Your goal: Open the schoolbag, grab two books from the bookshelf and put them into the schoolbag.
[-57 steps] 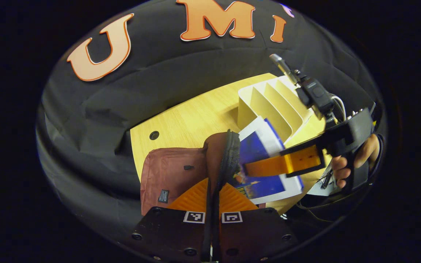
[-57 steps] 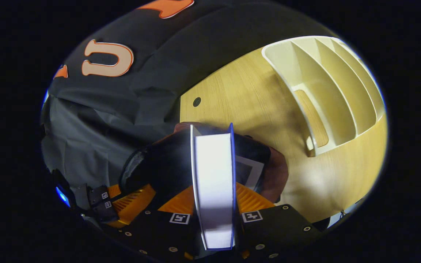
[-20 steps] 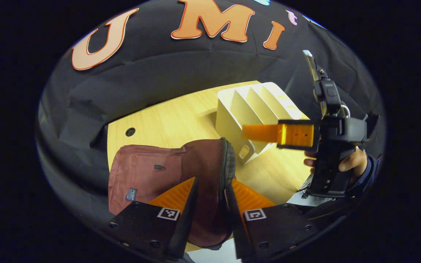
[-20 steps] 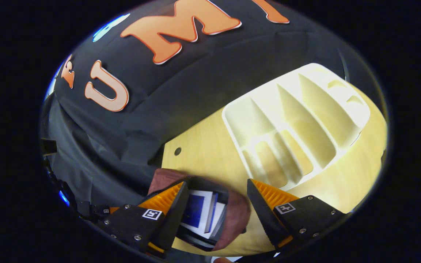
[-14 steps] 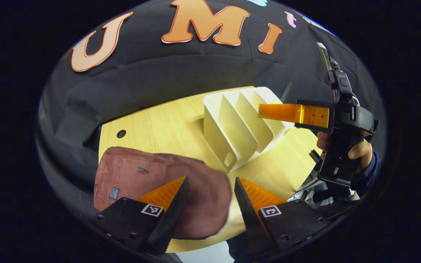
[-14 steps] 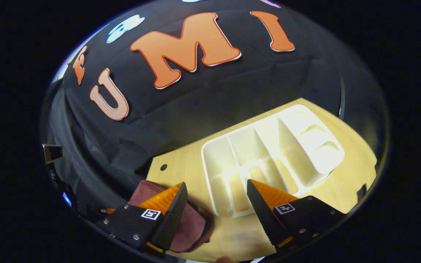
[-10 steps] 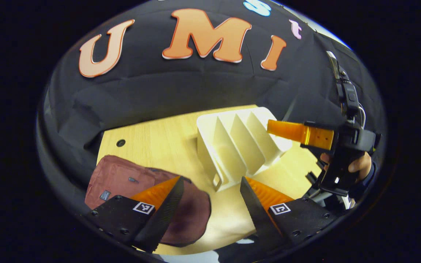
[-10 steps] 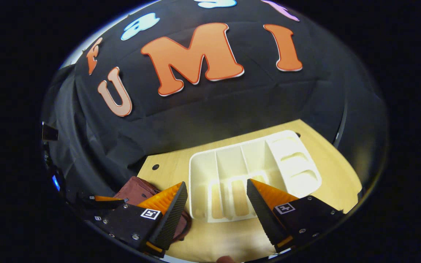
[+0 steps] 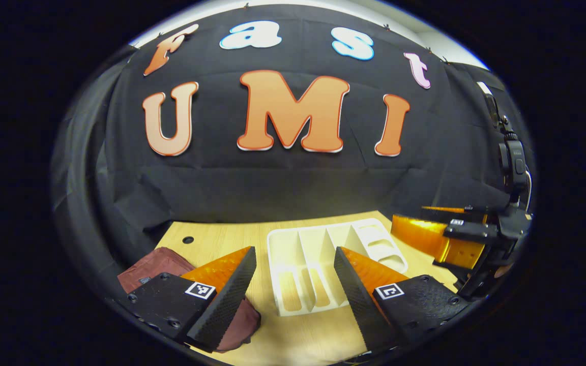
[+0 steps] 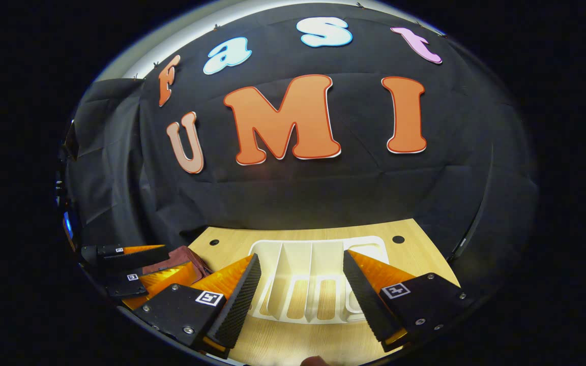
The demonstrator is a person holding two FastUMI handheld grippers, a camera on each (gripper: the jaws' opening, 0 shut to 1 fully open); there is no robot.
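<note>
You've lifted both grippers back since the book went in. Left gripper (image 9: pixel 293 284) wide, empty; bag (image 9: pixel 155 260) lies beside its left finger, shelf (image 9: pixel 318 244) between. Right gripper (image 10: pixel 300 290) likewise wide. Task looks finished.

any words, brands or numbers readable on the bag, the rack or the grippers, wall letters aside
No readable text.
schoolbag: a small dark tag, too small to read.
left gripper: square black-and-white coded markers, patterns and no words.
right gripper: the same kind of markers, no words.
bookshelf: plain, no print that I can see.
</note>
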